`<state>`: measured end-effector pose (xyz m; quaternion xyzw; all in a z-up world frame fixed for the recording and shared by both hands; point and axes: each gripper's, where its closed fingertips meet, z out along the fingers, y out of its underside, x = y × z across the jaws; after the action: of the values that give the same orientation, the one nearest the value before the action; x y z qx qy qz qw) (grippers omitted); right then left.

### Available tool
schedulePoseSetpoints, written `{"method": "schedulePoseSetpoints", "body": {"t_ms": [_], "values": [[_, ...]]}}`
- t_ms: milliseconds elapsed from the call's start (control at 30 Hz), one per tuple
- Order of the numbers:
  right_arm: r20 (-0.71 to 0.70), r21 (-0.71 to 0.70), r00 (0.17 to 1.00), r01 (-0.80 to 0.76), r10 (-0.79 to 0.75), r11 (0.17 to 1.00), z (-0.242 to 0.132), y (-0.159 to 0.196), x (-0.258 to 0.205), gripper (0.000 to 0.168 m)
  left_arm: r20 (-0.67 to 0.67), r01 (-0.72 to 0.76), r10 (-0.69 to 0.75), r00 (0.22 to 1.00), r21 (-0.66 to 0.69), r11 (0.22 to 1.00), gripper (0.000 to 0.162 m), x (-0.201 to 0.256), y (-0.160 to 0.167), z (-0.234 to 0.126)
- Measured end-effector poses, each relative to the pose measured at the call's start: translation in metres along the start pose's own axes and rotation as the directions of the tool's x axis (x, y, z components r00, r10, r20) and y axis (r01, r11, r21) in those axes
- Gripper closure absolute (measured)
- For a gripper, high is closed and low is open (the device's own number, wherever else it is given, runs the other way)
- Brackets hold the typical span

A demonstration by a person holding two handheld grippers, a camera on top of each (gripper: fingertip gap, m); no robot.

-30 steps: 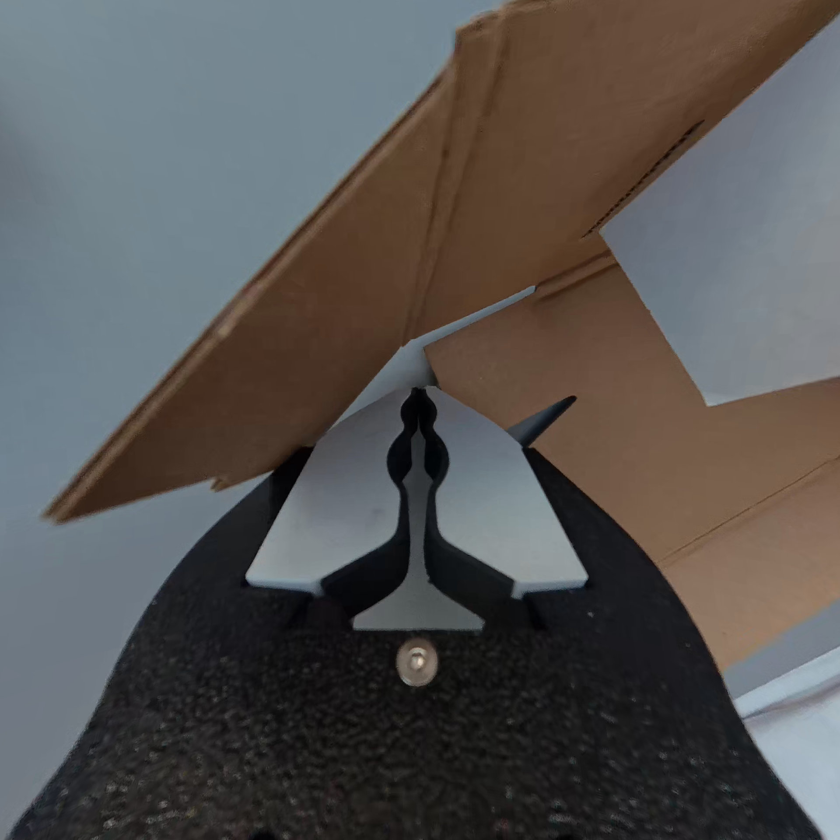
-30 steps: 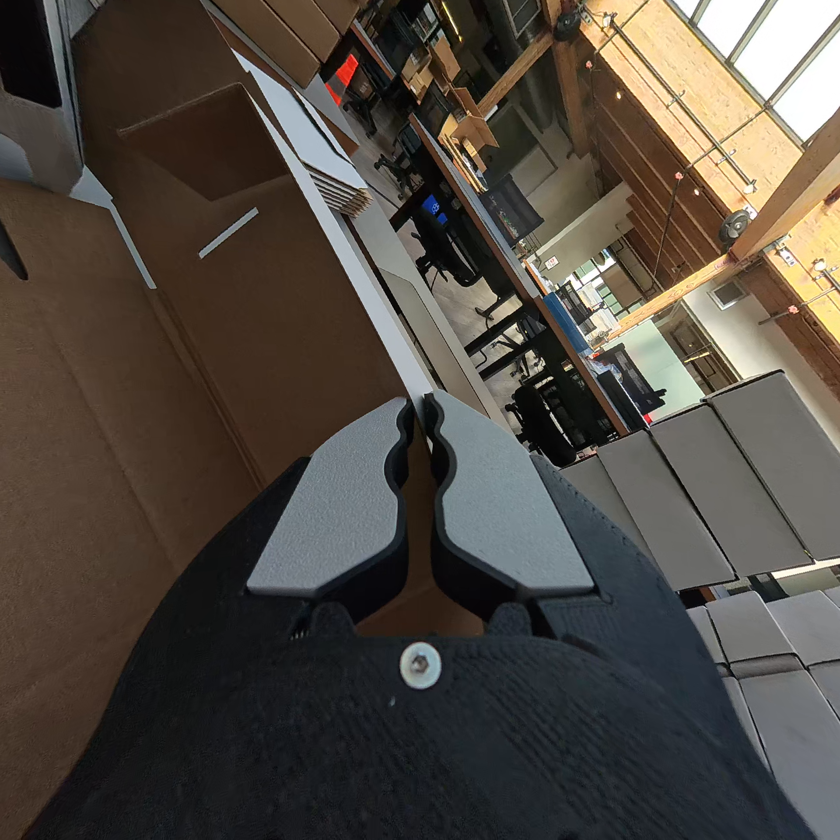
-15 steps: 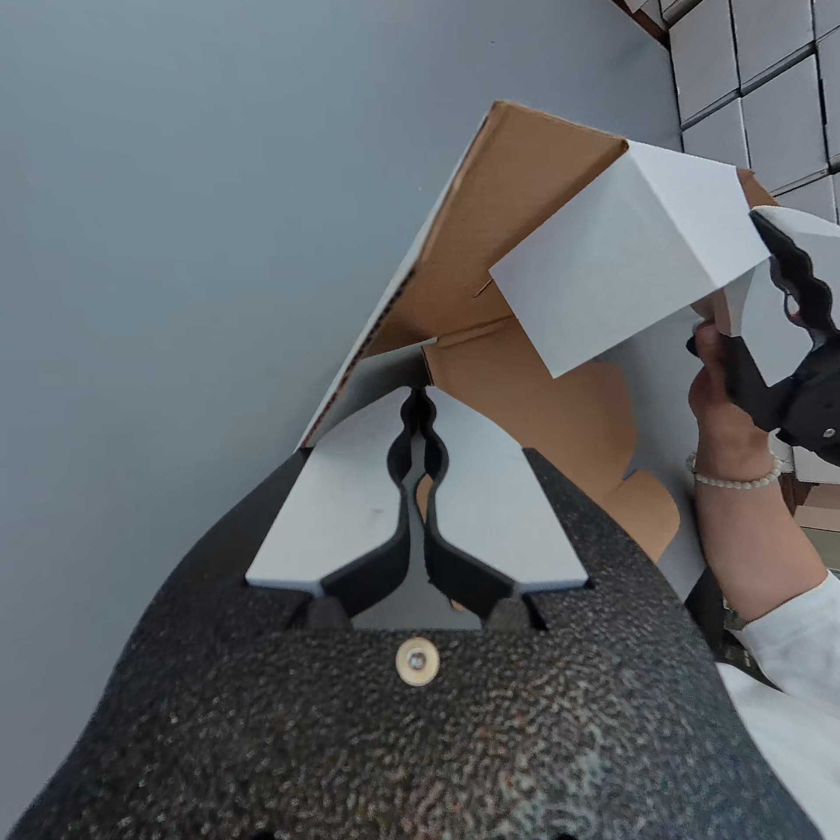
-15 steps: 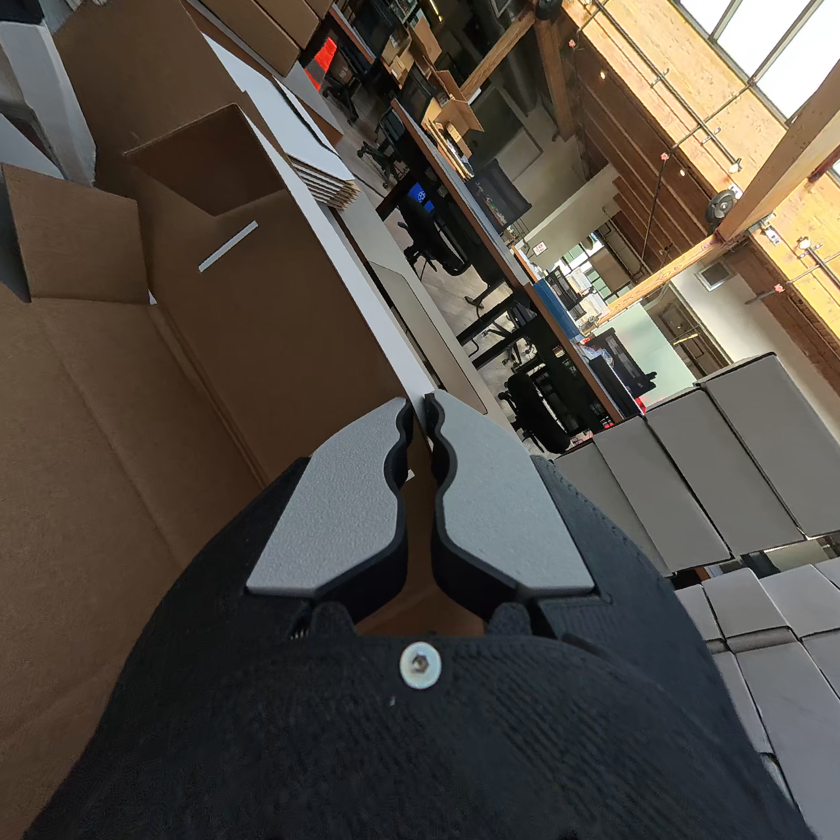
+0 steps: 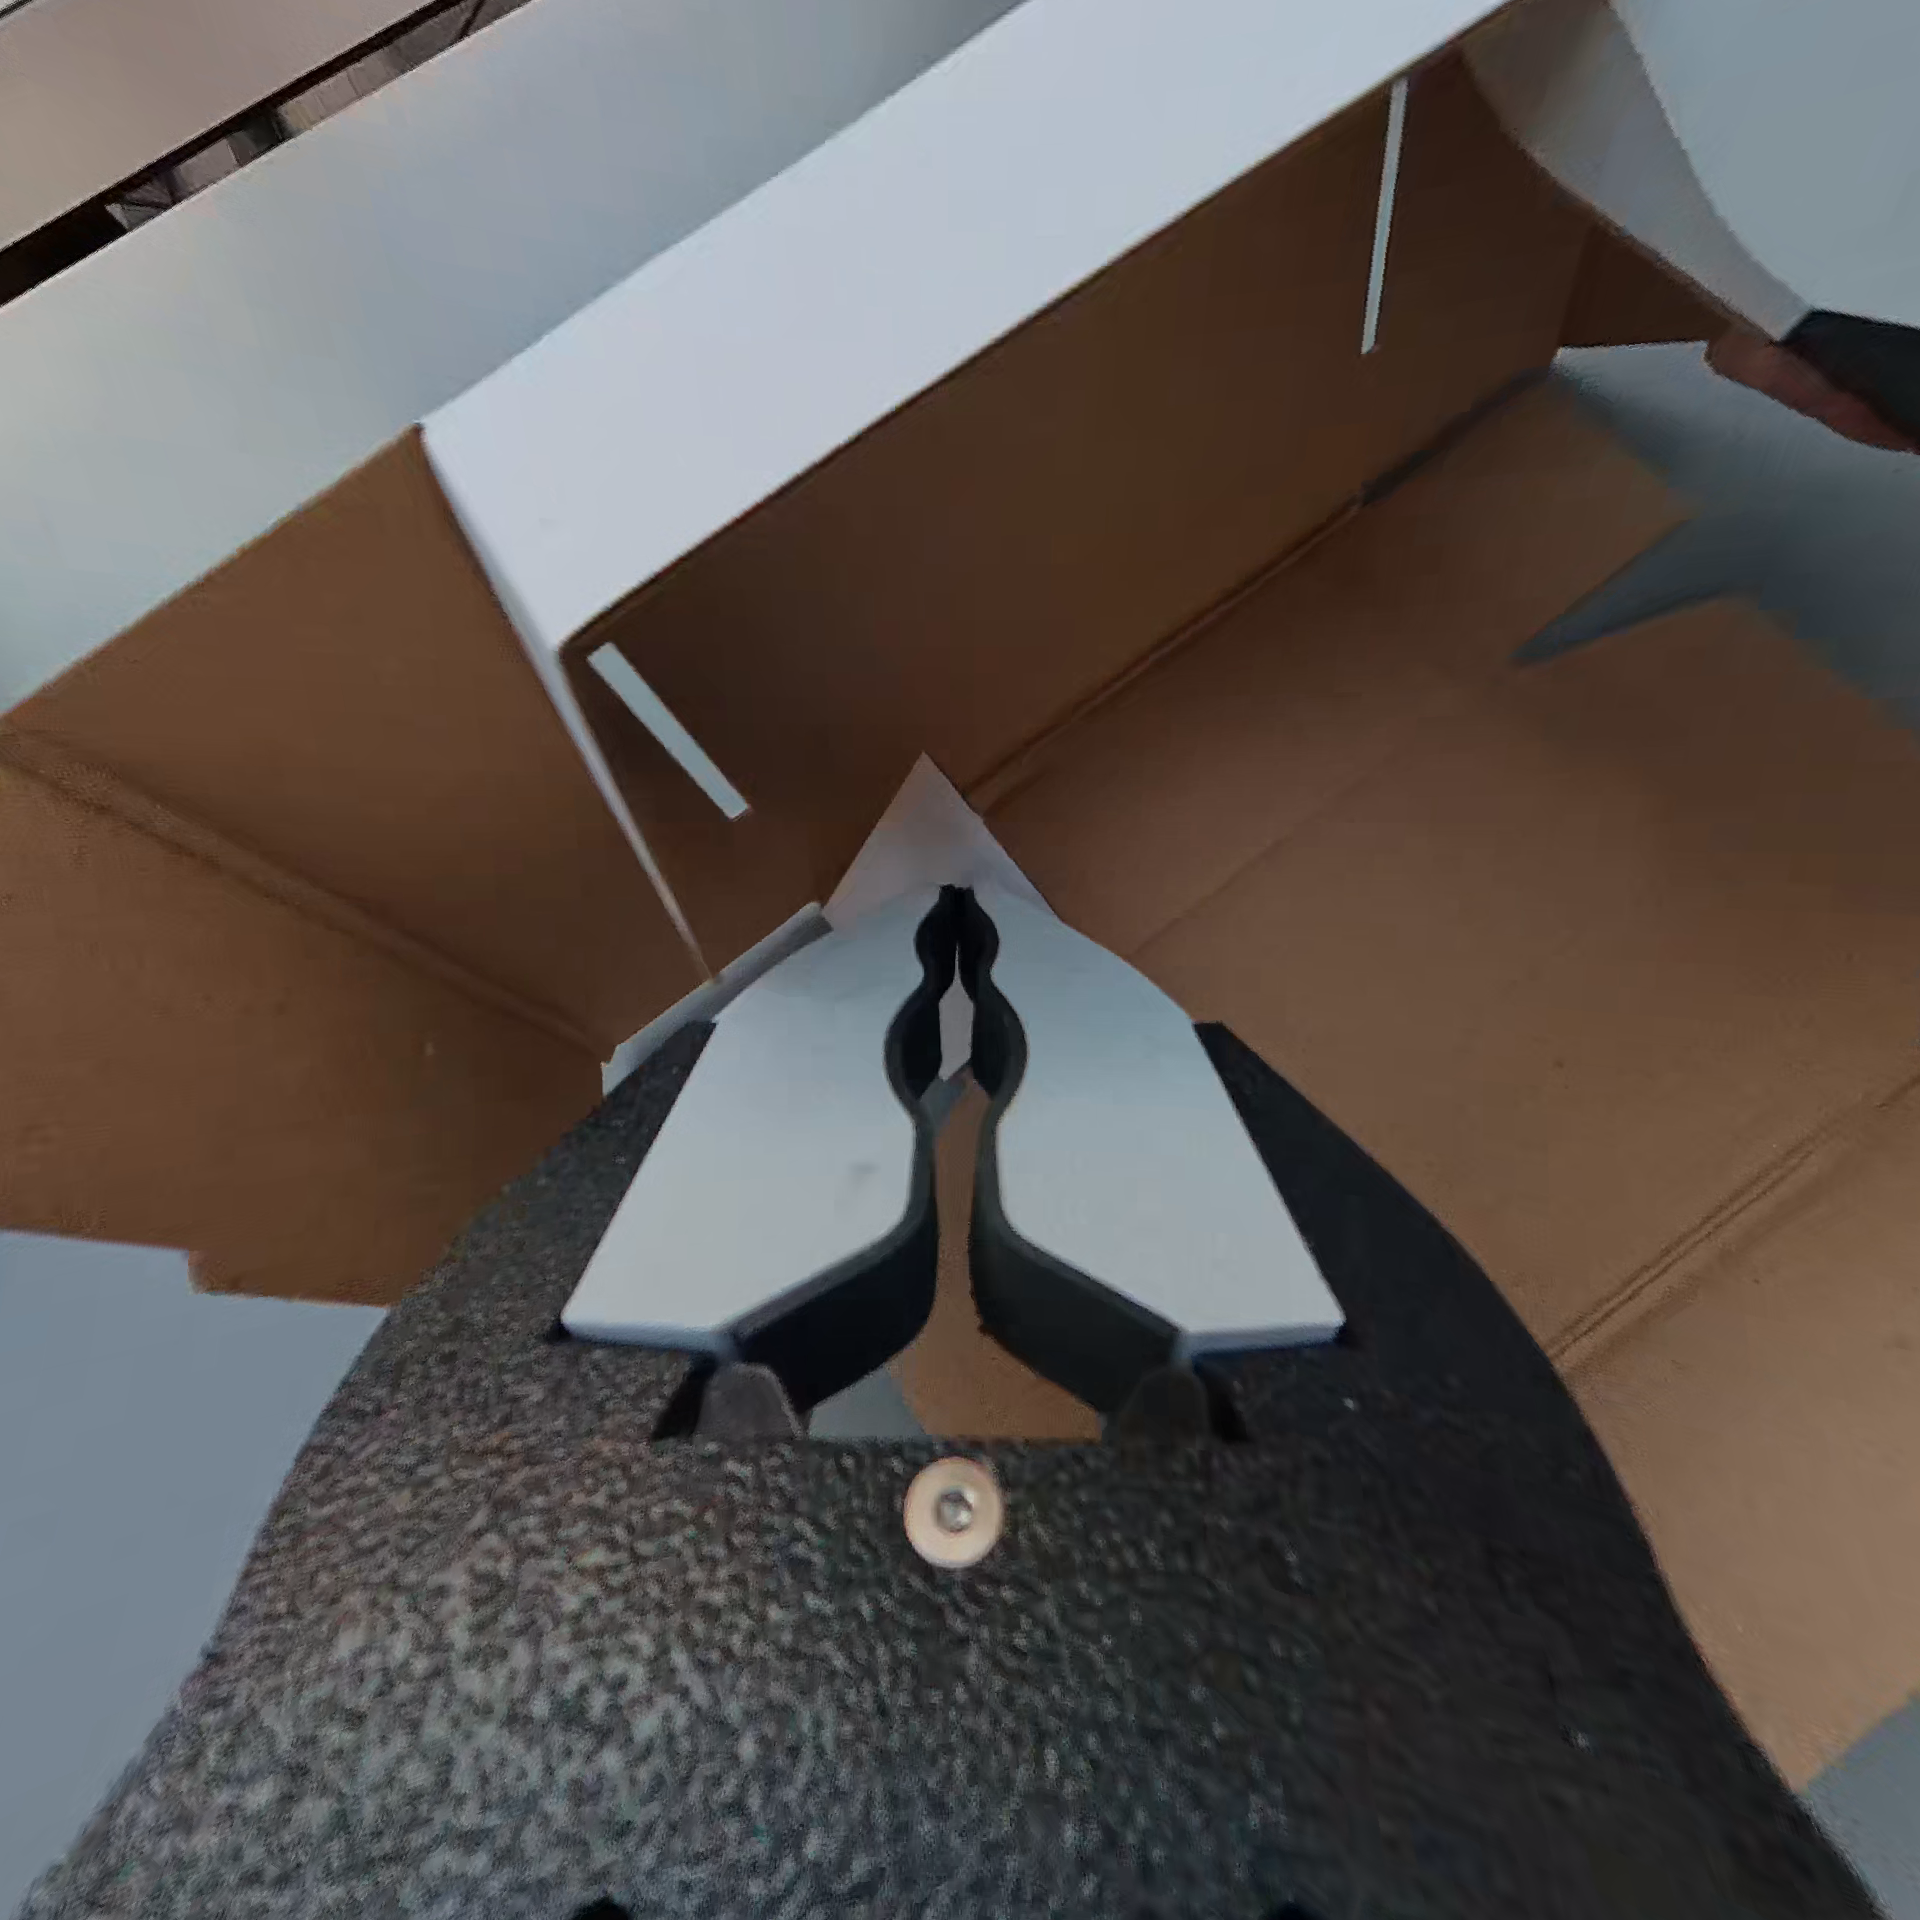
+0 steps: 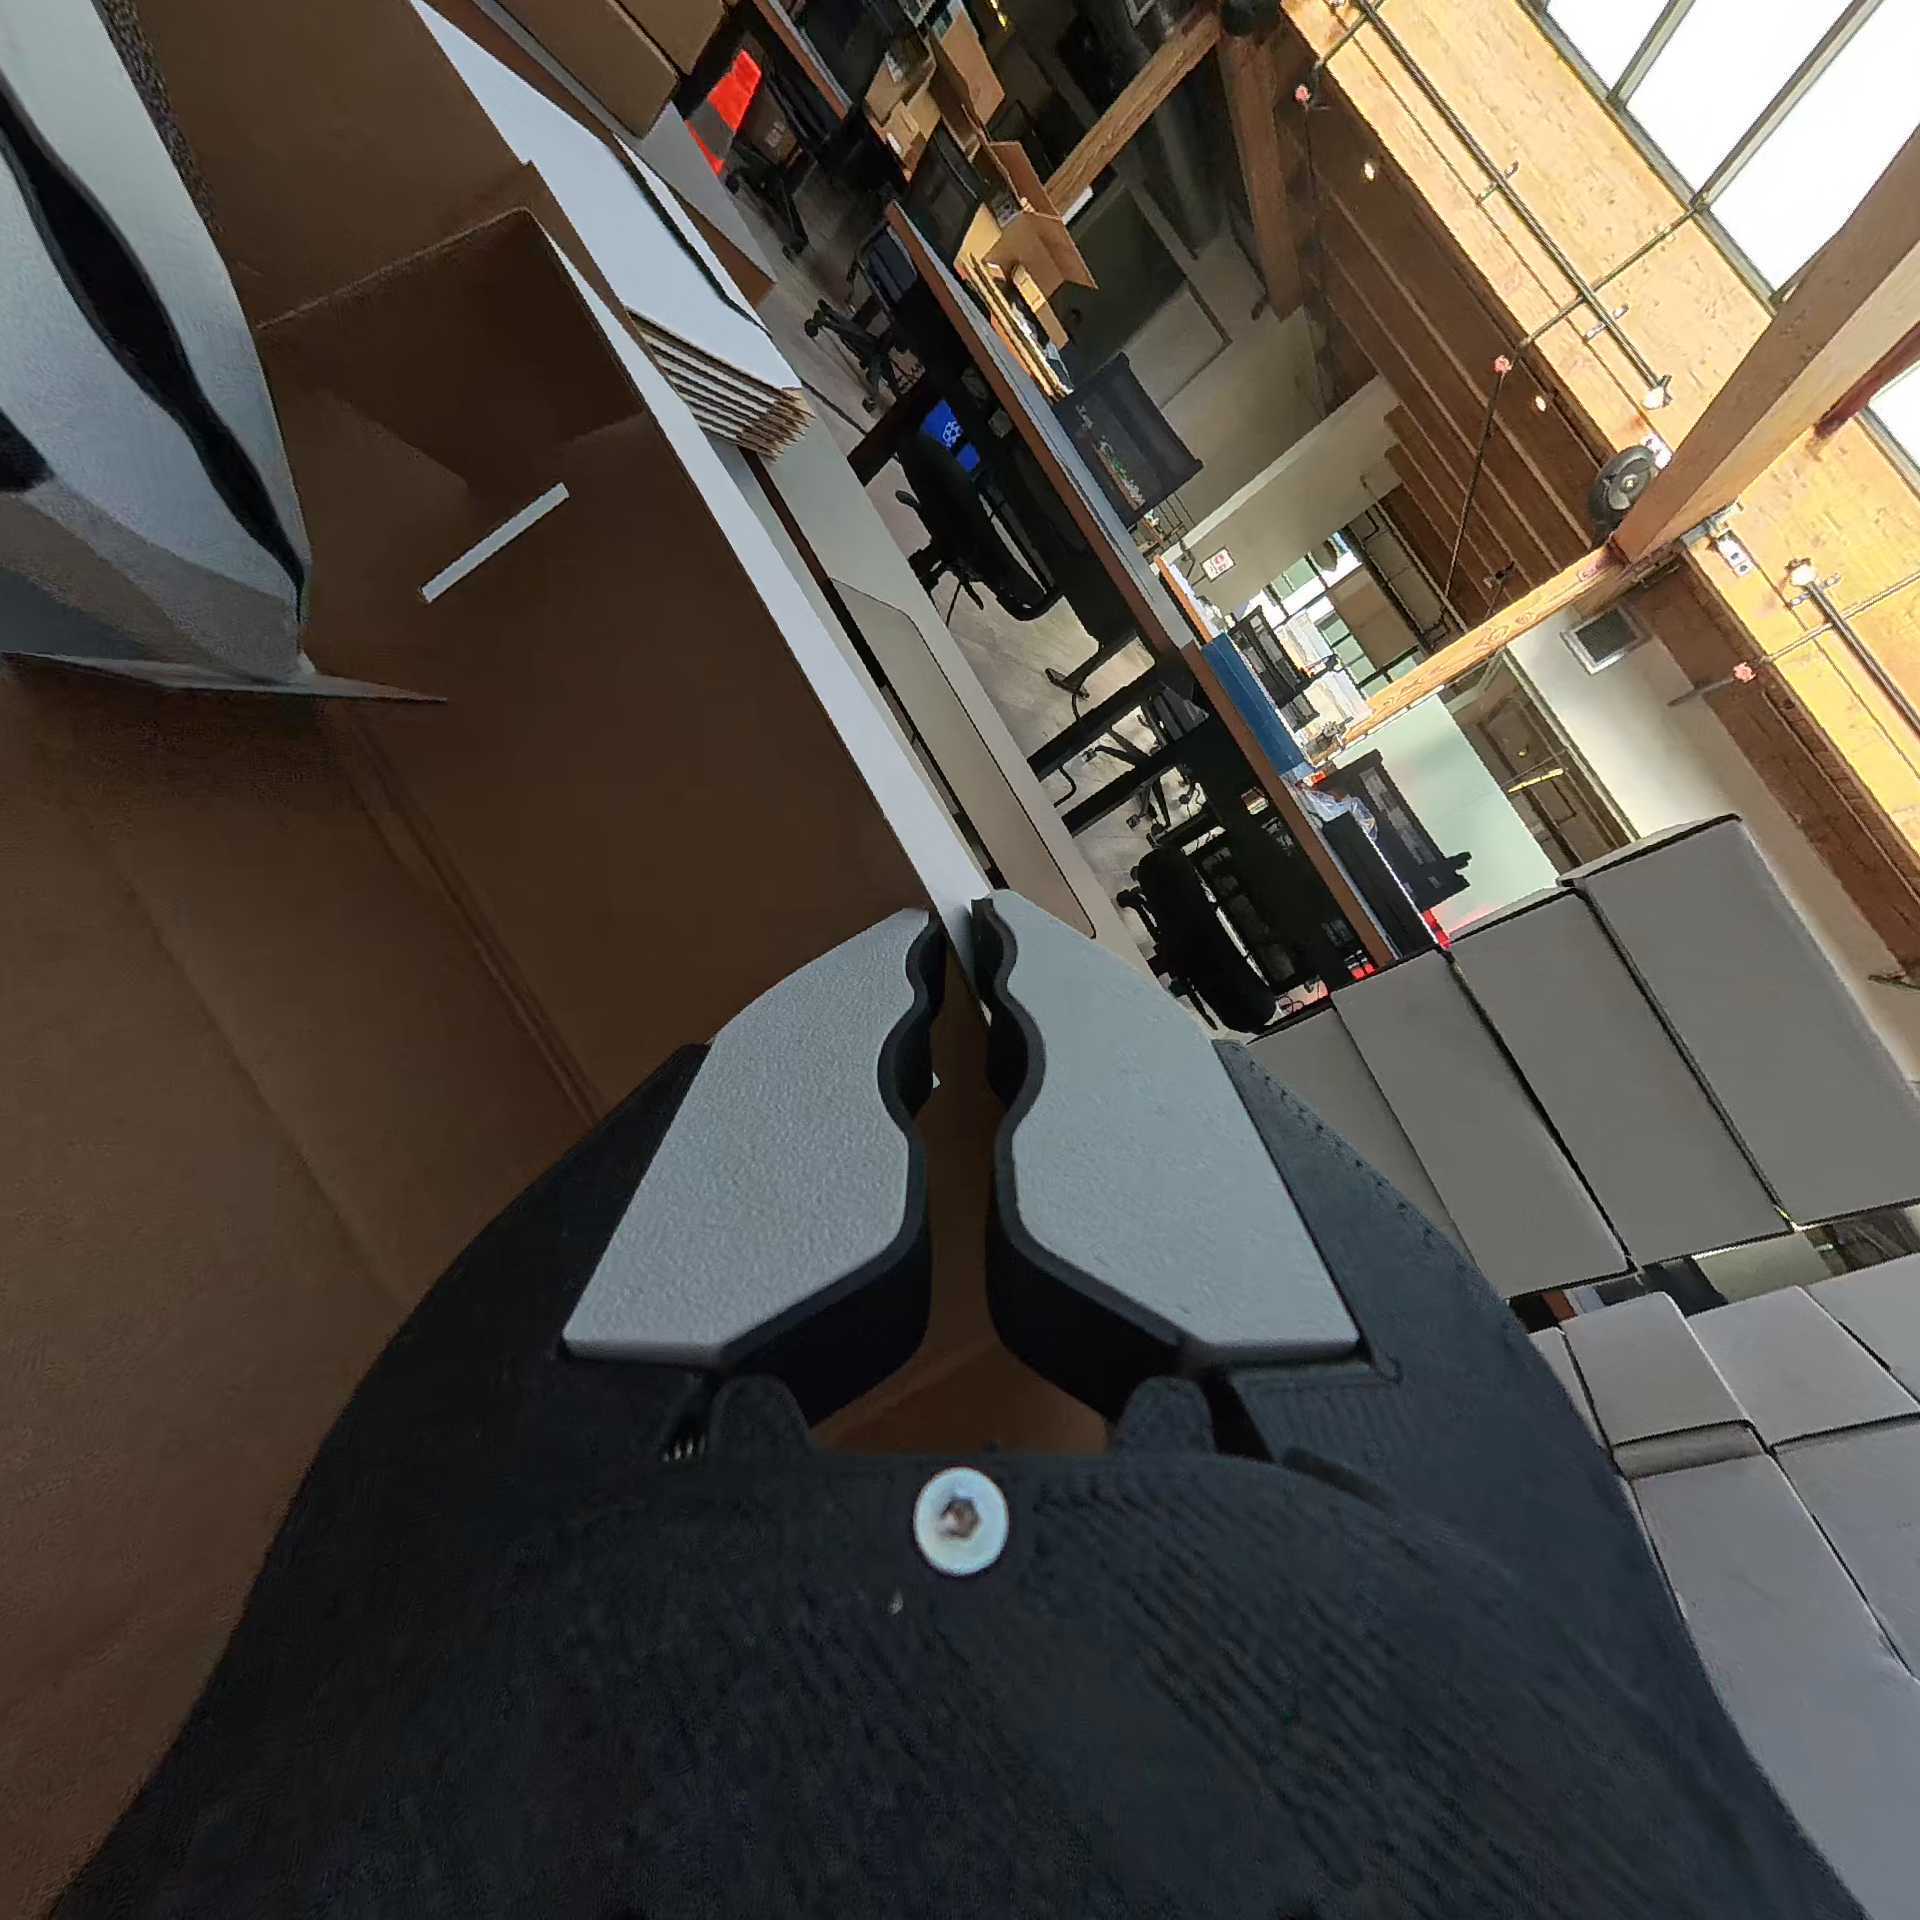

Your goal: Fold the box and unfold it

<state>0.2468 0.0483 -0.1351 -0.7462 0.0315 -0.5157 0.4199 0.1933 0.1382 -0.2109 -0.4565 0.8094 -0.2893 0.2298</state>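
Note:
The cardboard box [image 5: 1455, 987] is brown inside and white outside, with its panels partly raised. My left gripper [image 5: 953, 902] is shut on a small white corner flap [image 5: 920, 831] at the foot of the slotted back wall [image 5: 1039, 499]. My right gripper [image 6: 961, 920] is shut on the top edge of a box wall [image 6: 665, 727], brown side to its left. The left gripper also shows in the right wrist view [image 6: 135, 416] at the upper left, over the box floor [image 6: 260, 1039]. A hand on the right gripper [image 5: 1839, 379] shows at the left wrist view's top right edge.
The grey table [image 5: 94, 1507] lies under the box. A stack of flat cardboard sheets [image 6: 727, 384] lies past the box. Several closed white boxes [image 6: 1558, 1091] stand to the right. Desks and office chairs [image 6: 966, 520] fill the room behind.
The left wrist view has swung from the raised box over the grey table to looking down into the box. The left gripper has come into the right wrist view at upper left. Both grippers stay shut.

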Motion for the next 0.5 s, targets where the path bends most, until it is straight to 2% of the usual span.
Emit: {"method": "schedulePoseSetpoints", "body": {"t_ms": [33,167,300,400,500], "values": [[-0.001,0.003,1.000,0.006,-0.006,1.000,-0.001,0.000,0.000,0.163,0.006,-0.046,0.046,0.999,-0.023,0.999,0.162,0.005,0.003,0.005],[-0.005,0.015,0.999,0.033,-0.033,0.999,-0.002,0.000,-0.001,0.163,0.074,-0.227,0.235,0.969,-0.099,0.969,0.162,0.013,0.013,0.019],[-0.024,0.018,0.995,0.097,-0.097,0.995,-0.004,0.000,-0.001,0.163,0.100,-0.298,0.309,0.946,-0.110,0.948,0.162,0.013,0.013,0.019],[-0.041,0.025,0.987,0.158,-0.157,0.987,-0.006,-0.001,-0.002,0.164,0.100,-0.299,0.299,0.949,-0.017,0.954,0.162,0.008,0.003,0.005],[-0.048,0.036,0.981,0.192,-0.190,0.981,-0.008,-0.002,-0.002,0.164,0.062,-0.274,0.267,0.962,0.154,0.949,0.162,0.001,-0.016,-0.033]]}}
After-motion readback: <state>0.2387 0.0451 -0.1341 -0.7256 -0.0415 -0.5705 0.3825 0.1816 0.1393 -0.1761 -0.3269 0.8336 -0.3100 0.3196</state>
